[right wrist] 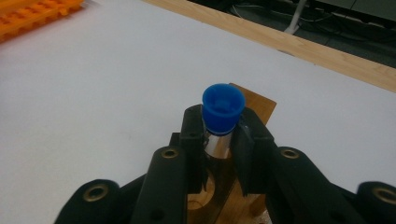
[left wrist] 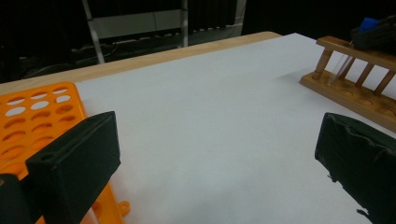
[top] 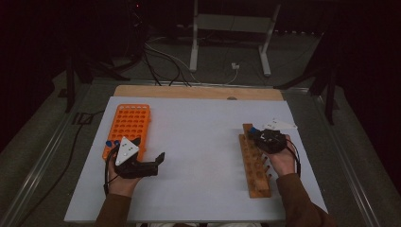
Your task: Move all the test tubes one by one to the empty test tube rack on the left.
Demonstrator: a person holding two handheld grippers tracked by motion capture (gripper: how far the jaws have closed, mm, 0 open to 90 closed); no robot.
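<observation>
At about seven o'clock the left gripper [top: 158, 158] rests with jaws spread wide beside the orange rack [top: 127, 125], while at three o'clock the right gripper [right wrist: 219, 140] is clenched on the blue-capped tube [right wrist: 222, 112] standing in the wooden rack's [top: 253, 165] far end.

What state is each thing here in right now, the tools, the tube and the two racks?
Right gripper: jaws shut on the tube, just under its cap.
Tube: clear, blue cap on, upright in the far end of the wooden rack.
Wooden rack: flat on the table, its other holes look empty.
Left gripper: jaws open, nothing between them.
Orange rack: flat on the table, its visible holes empty.
</observation>
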